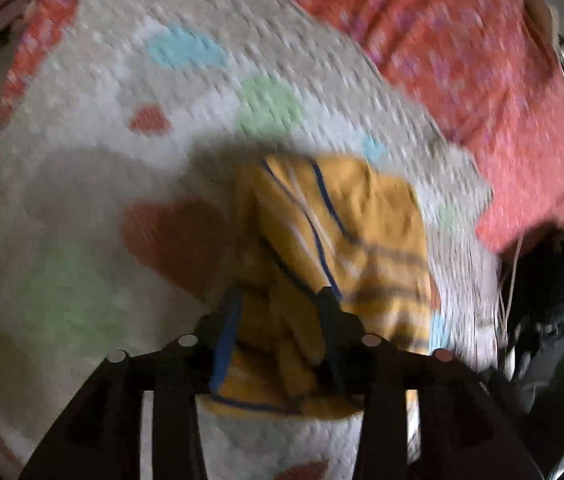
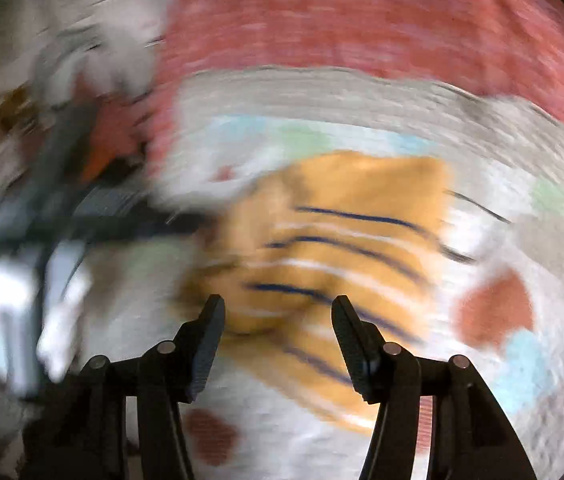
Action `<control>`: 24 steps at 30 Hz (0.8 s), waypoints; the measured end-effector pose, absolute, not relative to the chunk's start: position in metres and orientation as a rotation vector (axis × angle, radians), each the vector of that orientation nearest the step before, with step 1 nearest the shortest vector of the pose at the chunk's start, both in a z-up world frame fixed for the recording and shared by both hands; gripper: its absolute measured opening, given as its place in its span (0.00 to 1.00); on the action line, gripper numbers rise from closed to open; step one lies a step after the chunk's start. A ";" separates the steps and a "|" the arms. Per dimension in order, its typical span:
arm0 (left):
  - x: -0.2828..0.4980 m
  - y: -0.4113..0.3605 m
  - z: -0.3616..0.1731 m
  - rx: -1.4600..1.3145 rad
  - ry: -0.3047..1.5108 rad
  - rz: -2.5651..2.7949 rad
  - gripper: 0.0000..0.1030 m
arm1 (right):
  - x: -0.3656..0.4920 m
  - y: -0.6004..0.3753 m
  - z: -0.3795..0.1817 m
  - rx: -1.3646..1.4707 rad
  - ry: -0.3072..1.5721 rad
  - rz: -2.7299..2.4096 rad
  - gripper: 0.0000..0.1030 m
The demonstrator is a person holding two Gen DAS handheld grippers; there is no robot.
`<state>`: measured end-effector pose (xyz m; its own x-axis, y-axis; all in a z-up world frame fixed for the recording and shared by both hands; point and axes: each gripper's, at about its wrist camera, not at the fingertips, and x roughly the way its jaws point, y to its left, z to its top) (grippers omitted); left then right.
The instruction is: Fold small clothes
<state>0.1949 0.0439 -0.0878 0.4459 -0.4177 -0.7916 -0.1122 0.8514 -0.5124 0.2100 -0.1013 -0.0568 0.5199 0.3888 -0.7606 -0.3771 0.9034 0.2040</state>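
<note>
A small yellow garment with navy and white stripes point(image 1: 334, 240) lies partly folded on a white quilted mat with coloured spots point(image 1: 121, 80). My left gripper point(image 1: 277, 304) has its fingers around a bunched fold of the garment's near edge; the cloth fills the gap between them. In the right wrist view the same garment point(image 2: 346, 240) lies ahead, blurred by motion. My right gripper point(image 2: 277, 308) is open and empty just above the garment's near part. The left gripper point(image 2: 41, 280) shows as a blurred shape at the left of that view.
A red patterned bedspread point(image 1: 462, 48) lies under and beyond the mat, also in the right wrist view point(image 2: 362, 20). A dark object with cords point(image 1: 542, 280) sits at the right edge of the mat. Pale crumpled cloth point(image 2: 93, 32) lies at the far left.
</note>
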 end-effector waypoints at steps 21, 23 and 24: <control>0.169 0.103 -0.119 -0.559 1.007 -0.217 0.29 | 0.212 -0.139 -0.054 0.154 0.953 0.233 0.58; 0.166 0.112 -0.113 -0.608 0.949 -0.212 0.26 | 0.214 -0.130 -0.056 0.130 0.951 0.255 0.58; 0.163 0.117 -0.106 -0.639 0.900 -0.216 0.26 | 0.215 -0.128 -0.058 0.129 0.958 0.267 0.57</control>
<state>0.1632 0.1166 -0.1061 0.6151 -0.4315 -0.6599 -0.0853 0.7956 -0.5998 0.2154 -0.1278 -0.0583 0.5455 0.2808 -0.7897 -0.1677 0.9597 0.2255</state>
